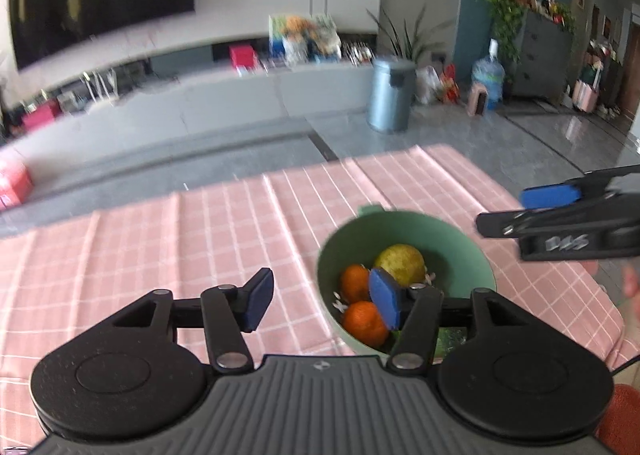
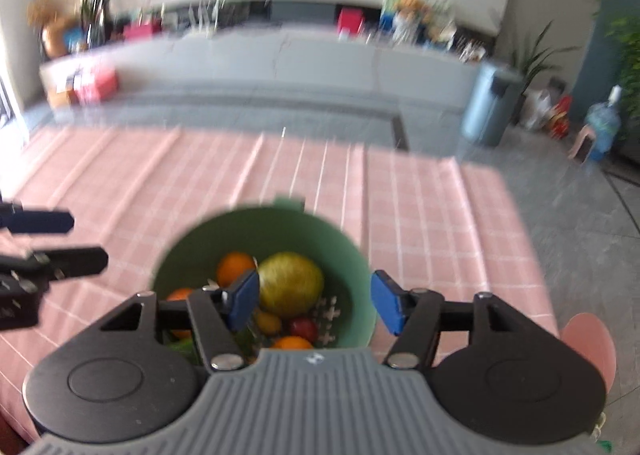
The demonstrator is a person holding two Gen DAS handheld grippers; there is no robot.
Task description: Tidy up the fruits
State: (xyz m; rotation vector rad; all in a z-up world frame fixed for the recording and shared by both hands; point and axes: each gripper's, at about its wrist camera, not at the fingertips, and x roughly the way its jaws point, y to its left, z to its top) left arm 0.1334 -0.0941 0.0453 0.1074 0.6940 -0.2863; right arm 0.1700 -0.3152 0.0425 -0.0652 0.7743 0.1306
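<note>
Smooth green bowl [image 2: 260,231] of round fruit, checked pink cloth [image 1: 200,223], both grippers' fingers spread.

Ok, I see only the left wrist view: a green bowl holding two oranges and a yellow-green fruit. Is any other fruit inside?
Observer: Yes. The right wrist view shows a small red fruit low in the green bowl, next to the yellow-green fruit.
Operator: And is the right hand-held gripper holding something?
Observer: No. The right hand-held gripper is open and empty, above the bowl.
Operator: How do its fingers stand to the rim?
Observer: One finger is over the inside; the other is outside the rim.
</note>
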